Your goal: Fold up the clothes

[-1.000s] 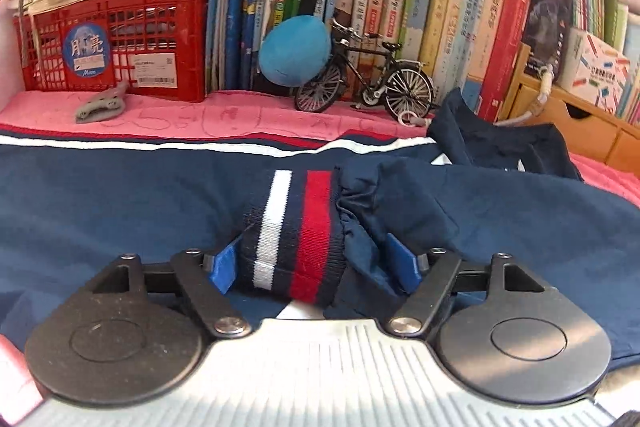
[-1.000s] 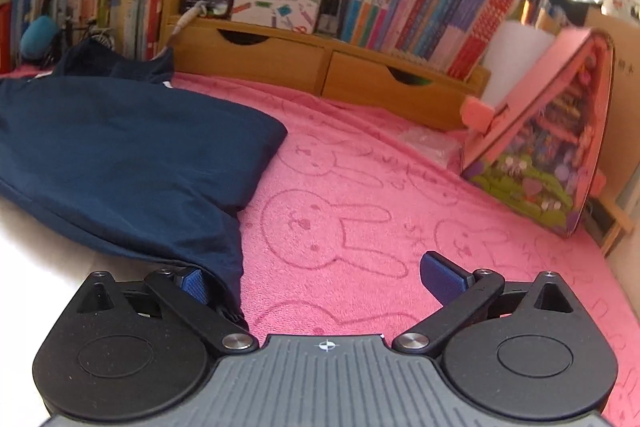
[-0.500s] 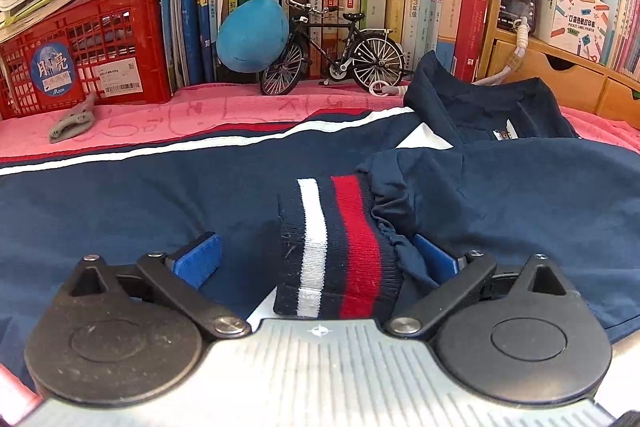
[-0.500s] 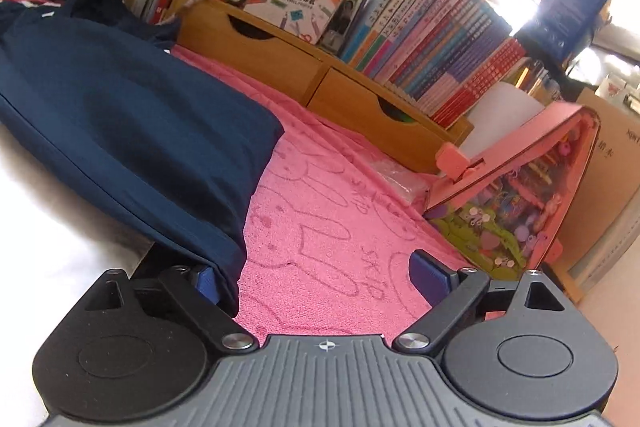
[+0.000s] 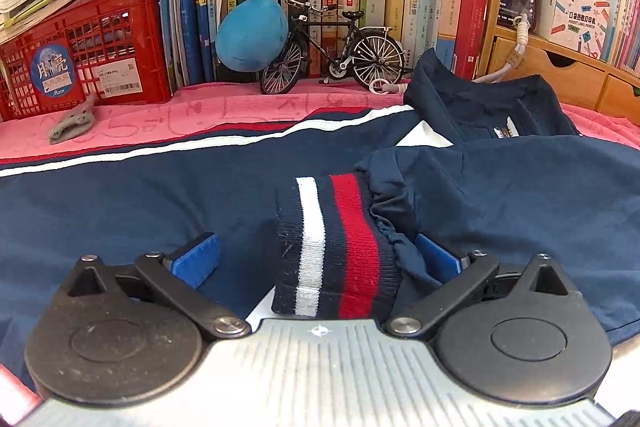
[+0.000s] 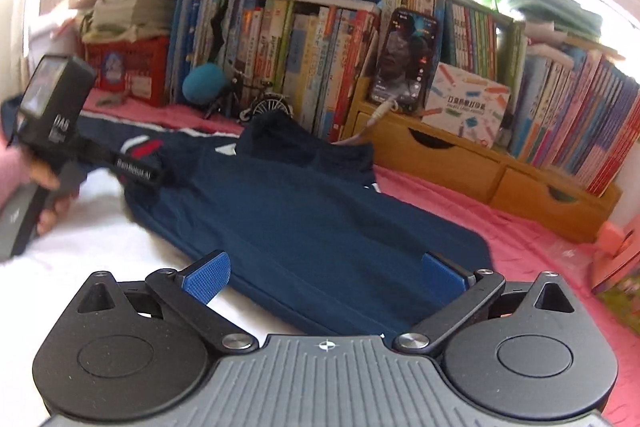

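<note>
Lying on the pink towel [image 6: 460, 195], the dark blue jacket [image 6: 320, 223] was seen with a sleeve laid across it. Its striped cuff [image 5: 336, 247] sat between the wide-open left gripper [image 5: 316, 255]. The right gripper [image 6: 326, 277] was wide open too, holding nothing. The cloth was judged soft and floppy; the thick cuff looked best to grab.
</note>
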Action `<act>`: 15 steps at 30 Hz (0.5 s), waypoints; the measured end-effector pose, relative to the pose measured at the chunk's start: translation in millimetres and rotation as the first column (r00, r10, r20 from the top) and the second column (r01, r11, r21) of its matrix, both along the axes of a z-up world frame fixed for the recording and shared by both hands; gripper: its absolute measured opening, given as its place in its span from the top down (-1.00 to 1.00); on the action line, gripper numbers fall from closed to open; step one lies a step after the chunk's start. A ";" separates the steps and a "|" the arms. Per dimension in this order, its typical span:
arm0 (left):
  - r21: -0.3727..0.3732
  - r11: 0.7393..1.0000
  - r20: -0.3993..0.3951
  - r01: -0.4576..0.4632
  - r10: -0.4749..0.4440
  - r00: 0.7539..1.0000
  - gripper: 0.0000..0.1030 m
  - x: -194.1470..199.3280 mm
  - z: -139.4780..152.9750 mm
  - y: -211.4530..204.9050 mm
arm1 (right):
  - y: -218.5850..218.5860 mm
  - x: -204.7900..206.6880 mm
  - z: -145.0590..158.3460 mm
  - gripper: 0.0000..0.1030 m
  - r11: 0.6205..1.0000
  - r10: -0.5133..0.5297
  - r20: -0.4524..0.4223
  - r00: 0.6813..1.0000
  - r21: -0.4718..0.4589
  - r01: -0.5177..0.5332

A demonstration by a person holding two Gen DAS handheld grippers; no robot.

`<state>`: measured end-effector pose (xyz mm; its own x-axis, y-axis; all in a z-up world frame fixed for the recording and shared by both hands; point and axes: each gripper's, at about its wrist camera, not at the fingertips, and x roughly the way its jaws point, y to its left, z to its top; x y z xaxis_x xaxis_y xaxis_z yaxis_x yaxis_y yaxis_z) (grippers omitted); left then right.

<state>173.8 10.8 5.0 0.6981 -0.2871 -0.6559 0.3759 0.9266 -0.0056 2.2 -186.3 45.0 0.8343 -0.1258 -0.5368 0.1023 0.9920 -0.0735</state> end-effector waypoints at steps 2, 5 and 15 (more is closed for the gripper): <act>-0.001 1.000 0.000 0.000 0.000 1.000 -1.00 -0.2 0.2 0.2 | 2.5 18.4 -0.2 -0.80 0.994 -0.021 -0.005 1.000 0.111 0.021; -0.001 1.000 0.000 0.000 0.000 1.000 -1.00 -0.4 0.4 0.1 | -17.3 33.0 -19.3 -0.44 0.979 -0.109 -0.104 0.989 0.163 0.125; -0.002 1.000 -0.001 -0.001 0.001 1.000 -1.00 -0.3 0.6 -0.2 | -112.5 -32.1 -24.0 -0.39 0.854 -0.520 -0.114 0.847 -0.063 0.516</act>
<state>173.5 10.6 5.6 0.6977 -0.2881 -0.6559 0.3752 0.9269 -0.0080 -29.9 -298.8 21.0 0.5715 -0.5380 -0.6196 0.5887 0.7948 -0.1472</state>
